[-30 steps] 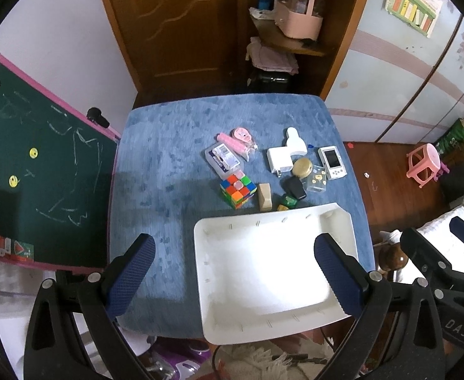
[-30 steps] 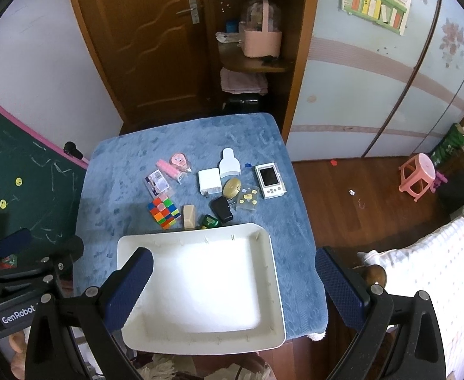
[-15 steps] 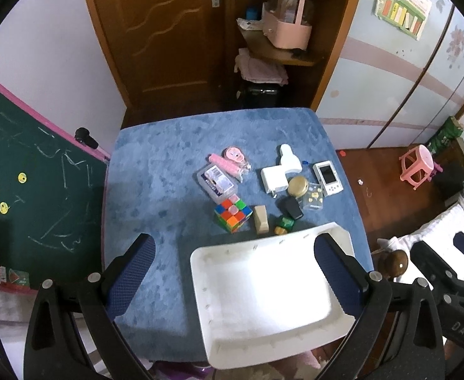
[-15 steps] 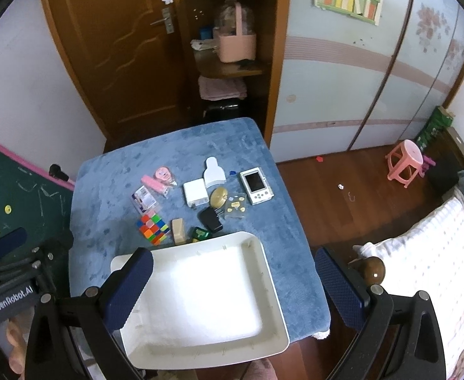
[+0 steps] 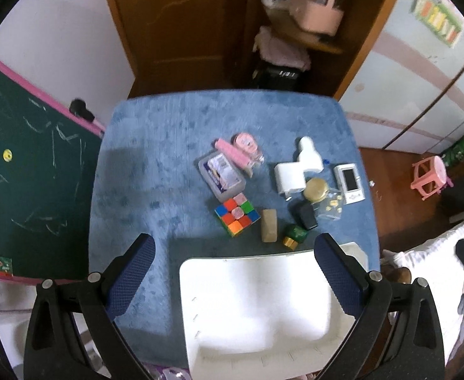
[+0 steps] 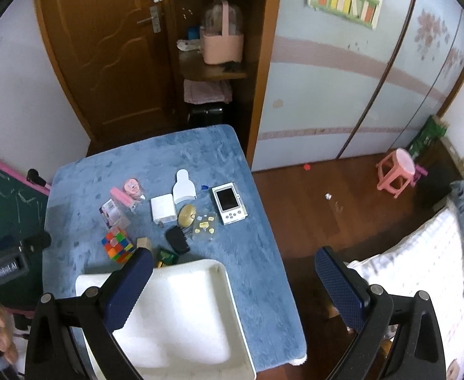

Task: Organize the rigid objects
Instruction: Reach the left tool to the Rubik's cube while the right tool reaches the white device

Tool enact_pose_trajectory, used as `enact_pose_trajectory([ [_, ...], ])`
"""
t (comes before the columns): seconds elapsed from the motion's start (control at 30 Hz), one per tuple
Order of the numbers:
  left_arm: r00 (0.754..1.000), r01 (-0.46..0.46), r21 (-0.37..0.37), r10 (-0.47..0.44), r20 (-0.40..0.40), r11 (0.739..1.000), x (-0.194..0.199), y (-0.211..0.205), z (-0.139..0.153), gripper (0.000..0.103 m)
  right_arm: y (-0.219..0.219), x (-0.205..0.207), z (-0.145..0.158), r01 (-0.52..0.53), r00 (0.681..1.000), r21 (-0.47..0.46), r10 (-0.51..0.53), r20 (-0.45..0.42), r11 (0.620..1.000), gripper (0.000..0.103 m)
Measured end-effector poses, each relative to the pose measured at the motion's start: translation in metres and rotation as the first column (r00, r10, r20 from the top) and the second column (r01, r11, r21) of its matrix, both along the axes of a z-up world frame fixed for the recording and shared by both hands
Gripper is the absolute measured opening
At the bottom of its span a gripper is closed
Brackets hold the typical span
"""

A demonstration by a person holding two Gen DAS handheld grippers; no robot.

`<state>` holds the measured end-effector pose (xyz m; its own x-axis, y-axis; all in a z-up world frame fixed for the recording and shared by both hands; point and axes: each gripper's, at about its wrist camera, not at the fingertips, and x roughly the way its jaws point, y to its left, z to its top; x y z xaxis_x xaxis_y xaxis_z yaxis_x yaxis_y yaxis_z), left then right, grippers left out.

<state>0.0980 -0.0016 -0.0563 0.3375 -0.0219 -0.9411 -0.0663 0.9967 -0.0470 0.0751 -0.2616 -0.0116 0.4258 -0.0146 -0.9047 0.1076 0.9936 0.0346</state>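
Observation:
A white tray [image 5: 263, 357] [image 6: 225, 285] lies empty at the near edge of a blue-covered table [image 5: 156, 164] [image 6: 263, 253]. Beyond it lie small objects: a colour cube [image 5: 237, 216] [image 6: 118, 244], a tan block [image 5: 269, 229], a green and gold jar [image 5: 294, 235], a black case [image 5: 305, 216] [image 6: 177, 239], a white charger [image 5: 289, 177] [image 6: 163, 208], a white handheld device [image 5: 349, 183] [image 6: 229, 203], a clear box [image 5: 221, 177] and pink items [image 5: 236, 152]. My left gripper [image 5: 233, 272] and right gripper [image 6: 233, 288] hover high above the tray, both open and empty.
A green chalkboard [image 5: 20, 171] stands left of the table. A brown door and shelf with a pink basket [image 6: 222, 44] are behind it. A pink stool [image 6: 396, 174] stands on the wood floor to the right, and a white bed [image 6: 422, 278] lies near right.
Both grippers have risen and tilted; the right view has swung to the right, so the table sits further left in it. Nothing on the table has moved.

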Motion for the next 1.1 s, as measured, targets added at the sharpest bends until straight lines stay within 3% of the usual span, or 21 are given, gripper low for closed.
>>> enact_pose_trajectory([
  [0.1,0.999,-0.007,0.029,0.008,-0.053,1.000,0.015,-0.008,-0.028,0.101,-0.020,0.026,-0.023,0.020,0.998,0.080,-0.015,-0.059,0.997,0.102],
  [0.33,0.984,-0.030,0.059,0.040,-0.171,0.998,0.048,-0.021,-0.087,0.100,-0.048,0.082,-0.088,0.035,0.987,0.115,-0.016,-0.159,0.993,0.102],
  [0.5,0.969,-0.086,0.081,0.102,-0.225,0.993,0.069,-0.021,-0.123,0.100,-0.044,0.119,-0.140,-0.027,0.974,0.088,0.046,-0.223,0.996,0.087],
  [0.67,0.947,-0.150,0.086,0.168,-0.273,0.985,0.084,-0.017,-0.154,0.100,-0.037,0.149,-0.189,-0.068,0.962,0.109,0.094,-0.256,0.992,0.086],
  [0.9,0.929,-0.186,0.109,0.211,-0.306,0.977,0.098,-0.021,-0.181,0.100,-0.027,0.175,-0.225,-0.111,0.954,0.112,0.137,-0.266,0.988,0.086],
  [1.1,0.905,-0.215,0.134,0.249,-0.345,0.967,0.101,-0.019,-0.200,0.100,-0.019,0.186,-0.248,-0.137,0.943,0.088,0.157,-0.293,0.987,0.080],
])
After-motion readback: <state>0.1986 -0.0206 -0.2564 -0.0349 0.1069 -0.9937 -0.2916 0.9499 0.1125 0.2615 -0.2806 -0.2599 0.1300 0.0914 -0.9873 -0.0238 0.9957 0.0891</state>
